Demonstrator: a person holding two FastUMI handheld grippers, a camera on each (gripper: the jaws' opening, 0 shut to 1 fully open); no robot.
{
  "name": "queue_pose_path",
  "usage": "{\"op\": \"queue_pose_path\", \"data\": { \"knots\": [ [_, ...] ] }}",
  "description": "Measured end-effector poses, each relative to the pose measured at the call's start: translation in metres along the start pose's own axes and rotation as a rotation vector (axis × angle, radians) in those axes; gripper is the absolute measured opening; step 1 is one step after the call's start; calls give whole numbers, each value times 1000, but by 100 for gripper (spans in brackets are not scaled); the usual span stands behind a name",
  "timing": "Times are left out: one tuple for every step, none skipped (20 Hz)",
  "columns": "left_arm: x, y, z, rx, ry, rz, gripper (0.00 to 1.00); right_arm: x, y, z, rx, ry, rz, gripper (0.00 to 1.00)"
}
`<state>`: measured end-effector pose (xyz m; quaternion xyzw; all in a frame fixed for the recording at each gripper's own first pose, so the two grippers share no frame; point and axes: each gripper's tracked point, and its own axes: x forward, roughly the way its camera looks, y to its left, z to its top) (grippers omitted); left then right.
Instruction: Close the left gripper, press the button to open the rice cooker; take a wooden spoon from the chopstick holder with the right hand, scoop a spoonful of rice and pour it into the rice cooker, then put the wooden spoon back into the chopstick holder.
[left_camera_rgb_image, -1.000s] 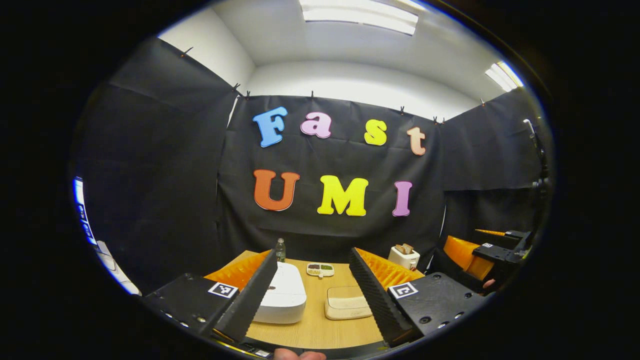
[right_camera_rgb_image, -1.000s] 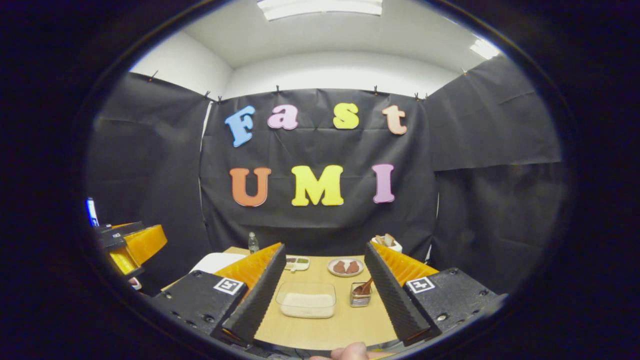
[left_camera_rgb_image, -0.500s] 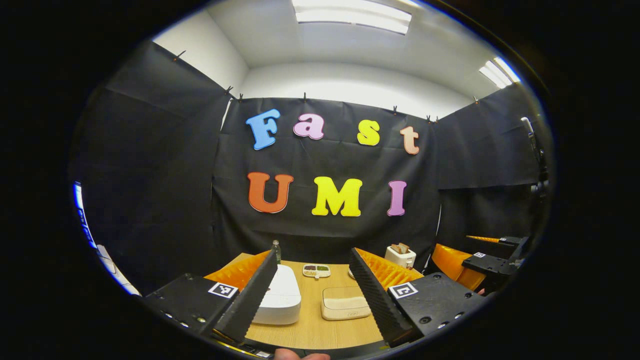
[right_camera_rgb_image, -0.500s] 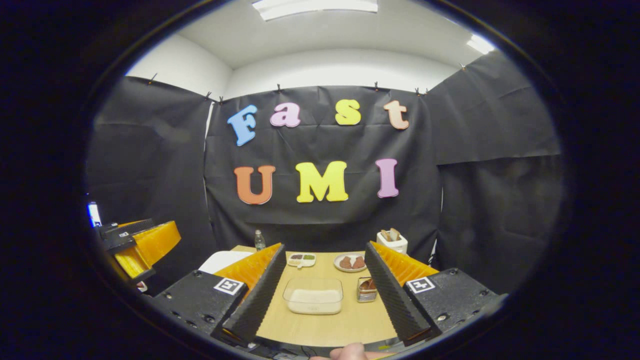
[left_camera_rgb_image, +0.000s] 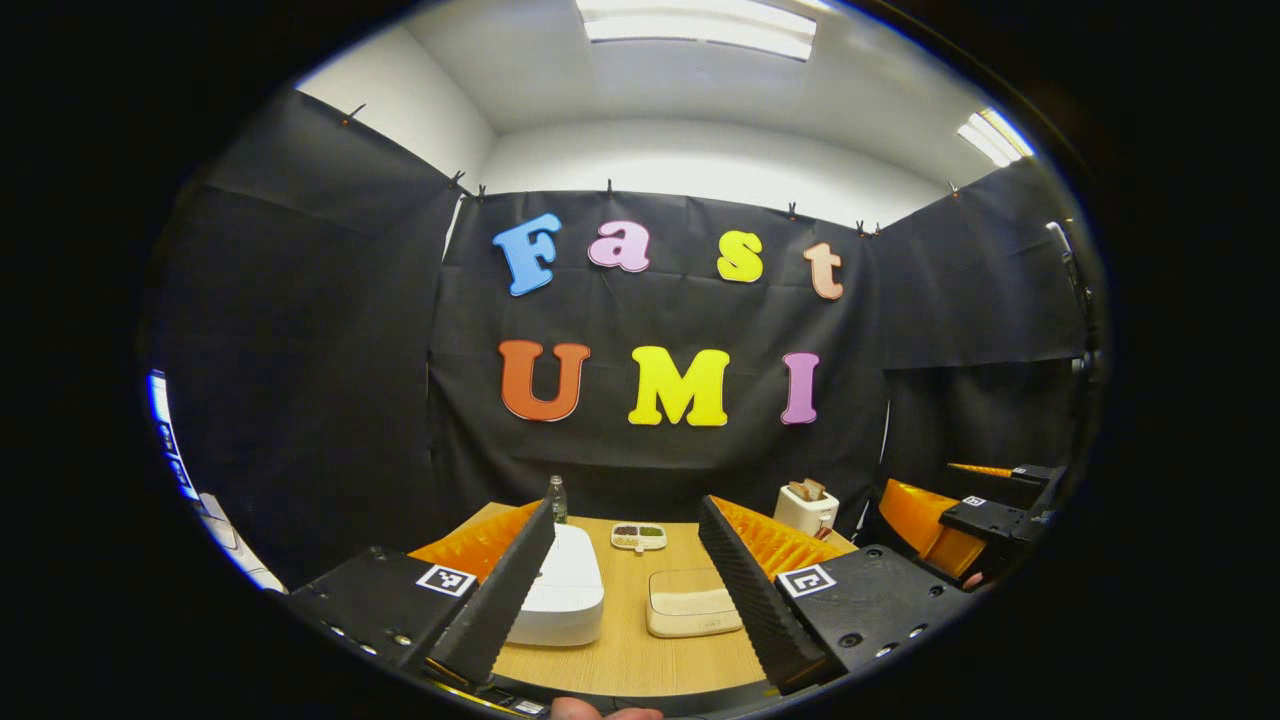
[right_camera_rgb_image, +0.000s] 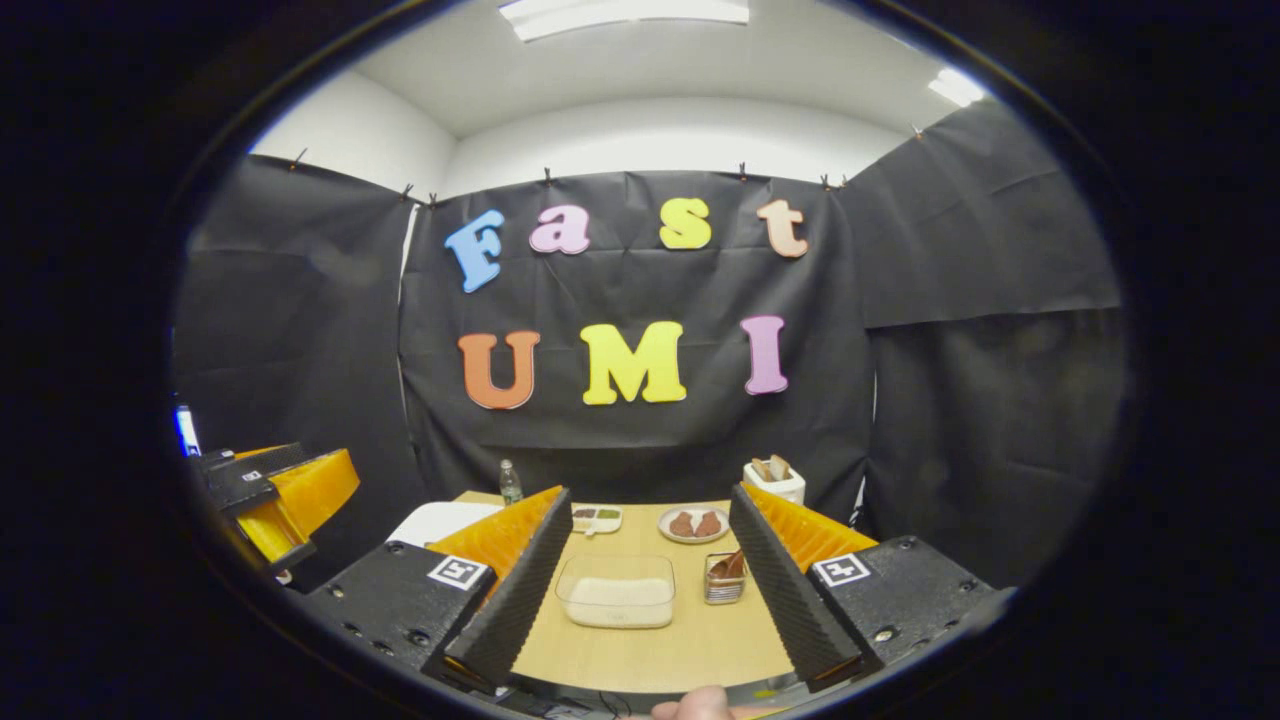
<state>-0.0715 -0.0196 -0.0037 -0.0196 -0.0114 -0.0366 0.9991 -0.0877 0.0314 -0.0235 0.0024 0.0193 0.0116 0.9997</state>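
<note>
Rice cooker (left_camera_rgb_image: 562, 600): white, lid down, on wooden table (left_camera_rgb_image: 630, 660), just inside left gripper's (left_camera_rgb_image: 625, 590) left finger; fingers apart, empty. Clear rice container (right_camera_rgb_image: 617, 592): centred between right gripper's (right_camera_rgb_image: 650, 590) spread, empty fingers. Chopstick holder (right_camera_rgb_image: 722, 582) with wooden spoon (right_camera_rgb_image: 730, 565): beside its right finger. Beyond: plate (right_camera_rgb_image: 692, 525), toaster (right_camera_rgb_image: 774, 480), bottle (right_camera_rgb_image: 510, 482).

Bare table (right_camera_rgb_image: 640, 650) lies before the rice box (right_camera_rgb_image: 617, 592); the chopstick holder (right_camera_rgb_image: 722, 580) seems just beside it.
</note>
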Motion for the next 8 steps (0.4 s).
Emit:
{"op": "queue_pose_path", "data": {
  "knots": [
    [1,0,0,3,2,5,94,-1,-2,1,-3,-5,-4,100],
    [0,-1,-1,5,4,4,94,-2,-3,2,-6,-7,-7,100],
    [0,-3,-1,7,3,2,94,-2,-4,2,-8,-7,-8,100],
    [0,-5,0,8,0,-2,94,-2,-6,1,-8,-4,-11,96],
    [2,-7,0,11,-5,-6,94,-2,-8,1,-5,-2,-14,96],
    [2,-7,1,13,-6,-7,94,-1,-9,0,-4,3,-18,100],
    [2,-7,2,11,-12,-5,94,-2,-10,0,-3,7,-19,100],
    [2,-12,2,-8,-7,-21,84,-1,-12,2,-3,3,-21,100]
  ]
}}
